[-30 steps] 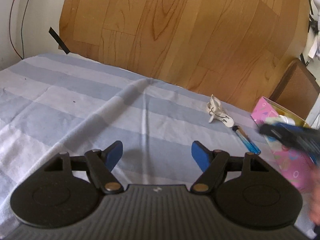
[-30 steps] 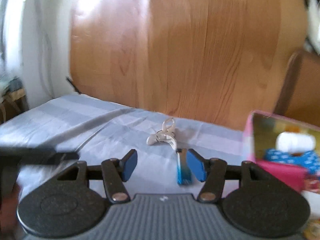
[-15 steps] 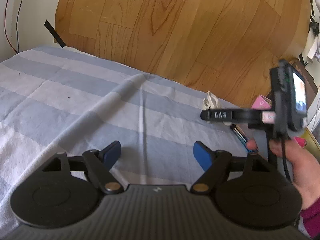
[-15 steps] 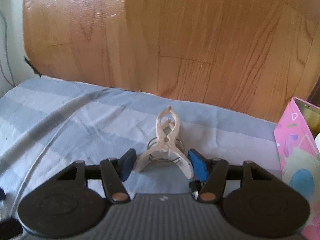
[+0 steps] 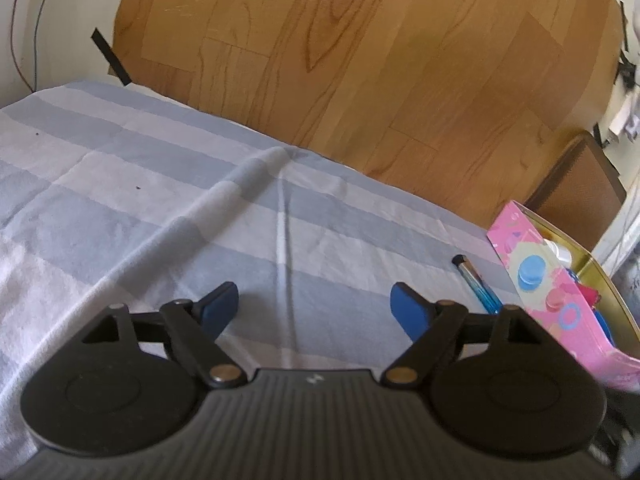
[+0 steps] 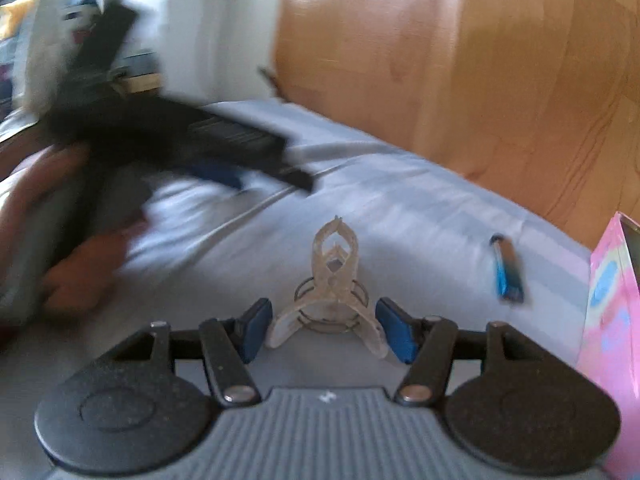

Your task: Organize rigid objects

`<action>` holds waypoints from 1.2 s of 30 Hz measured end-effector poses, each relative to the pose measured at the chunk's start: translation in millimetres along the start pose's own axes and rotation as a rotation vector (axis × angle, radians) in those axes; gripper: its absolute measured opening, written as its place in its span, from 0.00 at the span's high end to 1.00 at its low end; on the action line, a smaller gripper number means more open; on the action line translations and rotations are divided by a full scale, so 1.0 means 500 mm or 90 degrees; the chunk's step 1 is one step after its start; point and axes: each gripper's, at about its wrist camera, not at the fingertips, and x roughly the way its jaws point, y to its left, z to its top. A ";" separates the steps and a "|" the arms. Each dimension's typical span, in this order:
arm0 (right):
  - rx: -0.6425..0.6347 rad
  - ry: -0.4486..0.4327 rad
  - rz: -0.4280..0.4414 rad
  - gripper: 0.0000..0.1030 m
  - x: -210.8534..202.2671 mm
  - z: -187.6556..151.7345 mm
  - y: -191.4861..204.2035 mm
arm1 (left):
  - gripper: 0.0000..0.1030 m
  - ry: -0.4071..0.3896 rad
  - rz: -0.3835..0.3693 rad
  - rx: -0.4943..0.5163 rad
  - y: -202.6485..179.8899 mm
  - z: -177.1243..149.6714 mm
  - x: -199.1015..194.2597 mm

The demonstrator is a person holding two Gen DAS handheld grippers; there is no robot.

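A translucent white spring clip (image 6: 332,276) sits between the blue pads (image 6: 394,334) of my right gripper (image 6: 324,328), which is shut on the clip's spread handles, beak pointing away. The clip is absent from the left wrist view. A blue lighter (image 5: 476,284) (image 6: 506,272) lies on the striped cloth (image 5: 160,200) beside the pink box (image 5: 560,292) (image 6: 612,320), which holds several small items. My left gripper (image 5: 316,308) hovers over bare cloth, its jaws opening with nothing between them. In the right wrist view the left gripper (image 6: 180,148) is a dark blur at the upper left, with a hand (image 6: 80,272) below it.
A wood-grain panel (image 5: 360,60) rises behind the cloth's far edge. A brown piece of furniture (image 5: 576,192) stands behind the pink box at the right. Cables hang on the wall (image 5: 24,40) at the far left.
The right gripper closed in on the clip and carried it off its spot beside the lighter. It and the hand have left the left wrist view. The left jaws widened slightly.
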 end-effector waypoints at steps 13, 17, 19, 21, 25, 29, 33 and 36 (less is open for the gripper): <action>0.108 -0.052 -0.024 0.26 -0.177 -0.131 -0.029 | 0.17 -0.012 0.001 0.061 -0.026 -0.017 -0.013; 0.134 -0.080 -0.010 0.26 -0.173 -0.139 -0.039 | 0.17 -0.012 0.014 0.050 -0.024 -0.017 -0.015; 0.137 -0.084 -0.002 0.27 -0.168 -0.141 -0.041 | 0.17 -0.004 0.025 0.034 -0.020 -0.021 -0.020; 0.137 -0.090 0.006 0.27 -0.168 -0.144 -0.045 | 0.17 -0.008 0.026 0.024 -0.018 -0.032 -0.038; 0.145 -0.099 0.012 0.31 -0.169 -0.149 -0.050 | 0.17 -0.021 0.027 0.012 -0.019 -0.063 -0.094; 0.158 -0.105 0.018 0.33 -0.171 -0.152 -0.057 | 0.17 -0.026 0.002 0.053 -0.052 -0.109 -0.163; 0.165 -0.107 0.008 0.38 -0.172 -0.153 -0.058 | 0.18 -0.007 -0.037 0.110 -0.102 -0.157 -0.212; 0.173 -0.102 0.007 0.44 -0.170 -0.152 -0.061 | 0.19 0.006 -0.076 0.135 -0.141 -0.173 -0.226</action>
